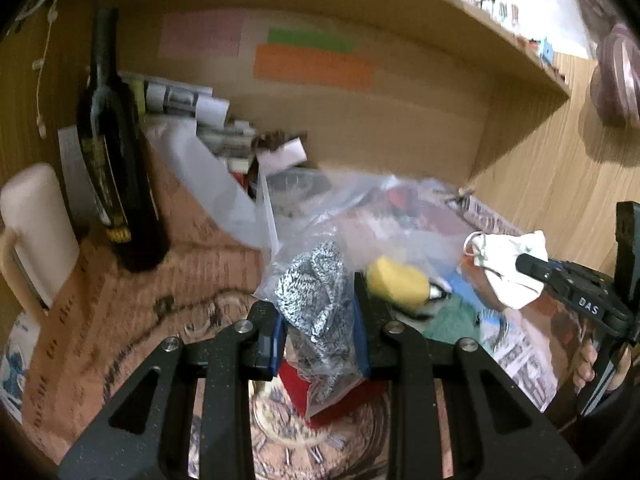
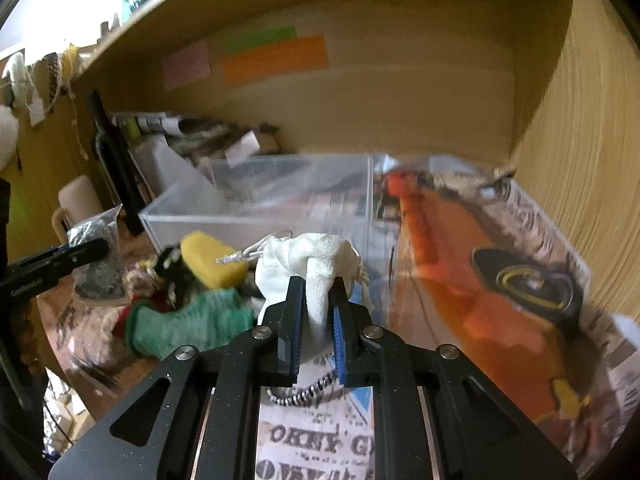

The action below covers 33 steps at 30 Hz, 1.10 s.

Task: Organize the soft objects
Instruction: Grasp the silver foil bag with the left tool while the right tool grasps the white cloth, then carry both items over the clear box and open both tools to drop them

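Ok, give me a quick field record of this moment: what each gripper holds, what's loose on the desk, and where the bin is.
left gripper: shut on a plastic bag of black-and-white knit
right gripper: shut on a white drawstring pouch, lifted off the desk
loose on desk: yellow sponge, green knit item, black-and-white cord under the right fingers
clear bin: behind the pouch, open top; contents unclear through blur
surface: newspaper-covered desk
background: dark bottle upright at far left

White letters "DAS" on the right gripper (image 1: pixel 520 264) body, bold black print "OKNY G" on the newspaper sheet (image 2: pixel 320 448) covering the desk, other print too blurred to read
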Motion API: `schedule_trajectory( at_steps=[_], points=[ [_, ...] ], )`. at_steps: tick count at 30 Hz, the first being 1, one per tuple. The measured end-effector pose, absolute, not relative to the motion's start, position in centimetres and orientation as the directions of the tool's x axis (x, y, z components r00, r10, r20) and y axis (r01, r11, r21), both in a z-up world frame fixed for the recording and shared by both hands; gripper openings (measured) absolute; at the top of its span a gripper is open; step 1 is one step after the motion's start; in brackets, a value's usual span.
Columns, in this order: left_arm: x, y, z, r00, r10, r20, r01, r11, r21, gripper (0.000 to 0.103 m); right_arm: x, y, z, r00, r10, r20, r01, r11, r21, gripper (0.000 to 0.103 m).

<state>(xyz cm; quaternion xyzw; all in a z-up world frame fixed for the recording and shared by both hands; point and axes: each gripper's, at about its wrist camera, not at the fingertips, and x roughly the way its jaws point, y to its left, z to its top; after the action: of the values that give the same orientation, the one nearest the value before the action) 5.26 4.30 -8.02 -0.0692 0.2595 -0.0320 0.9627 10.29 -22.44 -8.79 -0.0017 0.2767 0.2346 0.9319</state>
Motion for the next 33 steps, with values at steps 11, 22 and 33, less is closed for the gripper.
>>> schedule_trajectory(
  at_steps=[11, 22, 33],
  points=[
    [9.4, 4.9, -3.2, 0.910, -0.089, -0.405, 0.038, 0.990, -0.133, 0.028, 11.8, -21.3, -4.2, 0.805, 0.457, -0.378, -0.461, 0.883, 0.088, 0.012],
    [18.3, 5.4, -4.3, 0.833, -0.118, -0.540, 0.038, 0.987, -0.156, 0.028, 16.7, -18.2, -3.5, 0.790, 0.469, -0.395, -0.480, 0.874, 0.077, 0.012],
    [23.6, 3.2, -8.1, 0.717, -0.129, -0.685, 0.078, 0.991, -0.105, 0.028, 22.7, -14.4, -7.7, 0.686, 0.429, -0.588, -0.490, 0.870, 0.063, 0.012]
  ],
)
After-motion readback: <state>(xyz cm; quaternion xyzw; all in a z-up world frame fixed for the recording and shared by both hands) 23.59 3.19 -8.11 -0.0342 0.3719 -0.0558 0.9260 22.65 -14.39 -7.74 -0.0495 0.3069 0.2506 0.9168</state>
